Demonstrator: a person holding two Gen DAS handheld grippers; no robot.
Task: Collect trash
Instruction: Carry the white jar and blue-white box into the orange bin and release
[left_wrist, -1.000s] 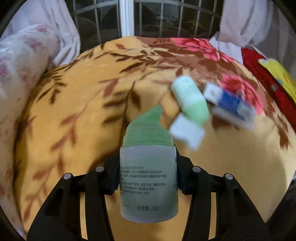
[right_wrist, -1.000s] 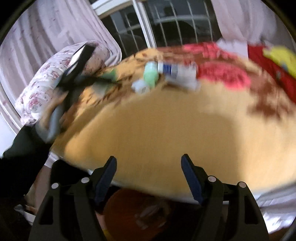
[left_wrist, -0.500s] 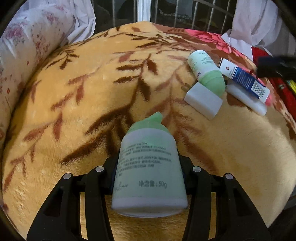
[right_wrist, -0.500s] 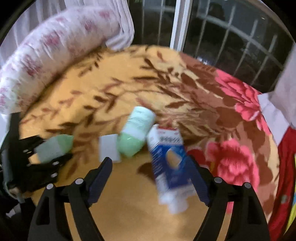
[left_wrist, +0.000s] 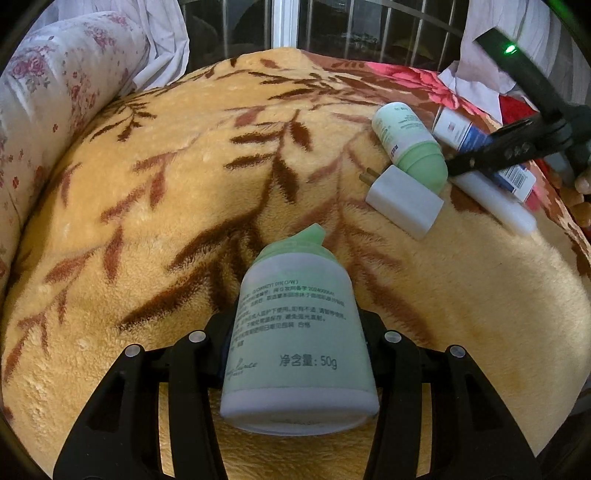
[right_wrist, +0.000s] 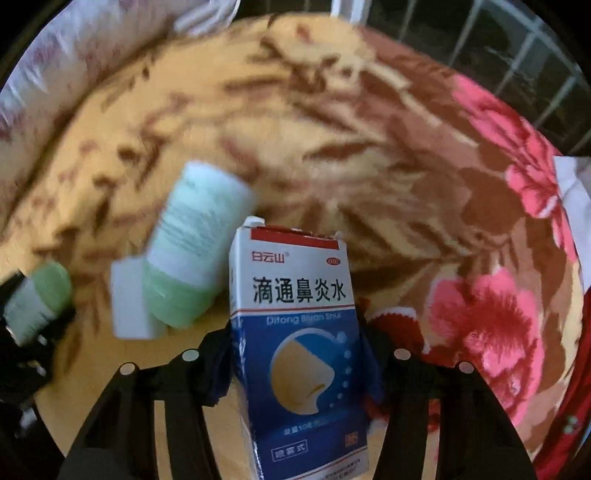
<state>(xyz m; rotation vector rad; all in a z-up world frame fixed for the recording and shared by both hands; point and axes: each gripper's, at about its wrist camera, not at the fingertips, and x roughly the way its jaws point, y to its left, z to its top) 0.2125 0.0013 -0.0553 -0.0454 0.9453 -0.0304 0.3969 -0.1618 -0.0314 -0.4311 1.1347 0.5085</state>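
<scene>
- The left gripper (left_wrist: 298, 332) was clenched on a pale green pump bottle (left_wrist: 295, 332), its fingers pressed to either side of the printed body and the green nozzle pointing away over the bed.
- The right gripper (right_wrist: 295, 354) was clamped on a blue-and-white nasal spray box (right_wrist: 295, 347), held upright between its fingers with the torn top flap at the far end.
- Both held things hung above a yellow blanket (left_wrist: 166, 221) with brown leaf print, which covered the bed; red flowers marked its right side.
- On the blanket, to the far right in the left wrist view, a second green-capped bottle (left_wrist: 408, 146) lay on its side, its cap touching a white plug adapter (left_wrist: 404, 201) just nearer.
- A white tube (left_wrist: 495, 205) lay just right of the adapter, under the right gripper's black frame.
- A floral pillow (left_wrist: 48, 96) lay along the far left edge of the bed.
- The right wrist view was blurred apart from the box, so finer detail of the lying bottle and adapter could not be read there.
</scene>
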